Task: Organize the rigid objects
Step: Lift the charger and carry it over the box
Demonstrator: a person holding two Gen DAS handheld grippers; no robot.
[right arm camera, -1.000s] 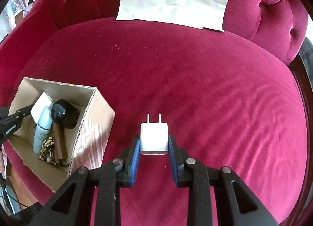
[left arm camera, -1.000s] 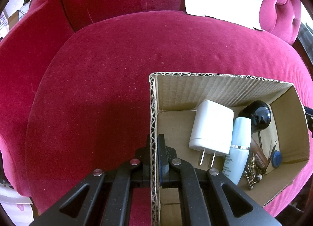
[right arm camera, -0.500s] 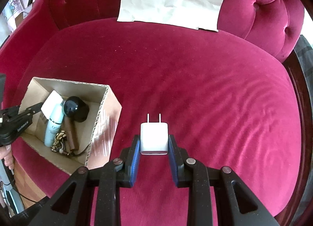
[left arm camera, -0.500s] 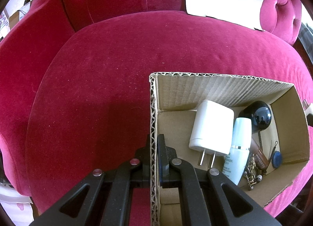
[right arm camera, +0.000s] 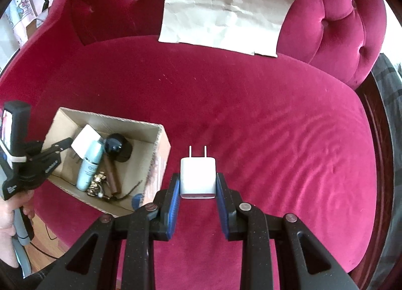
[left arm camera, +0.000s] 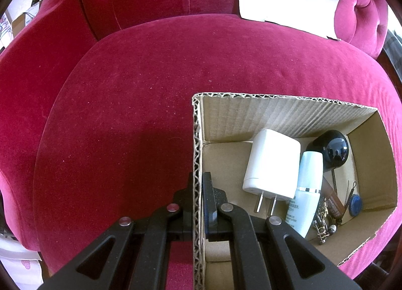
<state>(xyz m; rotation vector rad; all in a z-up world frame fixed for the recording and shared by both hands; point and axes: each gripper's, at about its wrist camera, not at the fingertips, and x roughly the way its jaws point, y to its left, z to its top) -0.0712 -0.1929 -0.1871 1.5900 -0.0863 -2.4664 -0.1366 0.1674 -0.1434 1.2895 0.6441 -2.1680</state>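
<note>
My right gripper is shut on a small white plug adapter, prongs pointing away, held above the red velvet seat. To its left sits an open cardboard box. My left gripper is shut on the box's left wall, one finger outside and one inside; it shows in the right wrist view as the left gripper at the box's left side. Inside the box lie a larger white charger, a pale blue bottle, a black round object, a brown stick, a metal chain and a blue cap.
A creased sheet of brown paper leans on the tufted sofa back. The seat cushion spreads wide to the right of the box. A dark wooden frame edge runs along the right. A hand grips the left tool's handle.
My right gripper has risen with the small adapter, so the box and seat look smaller and more of the left tool and hand shows. The left gripper holds the box wall unmoved.
</note>
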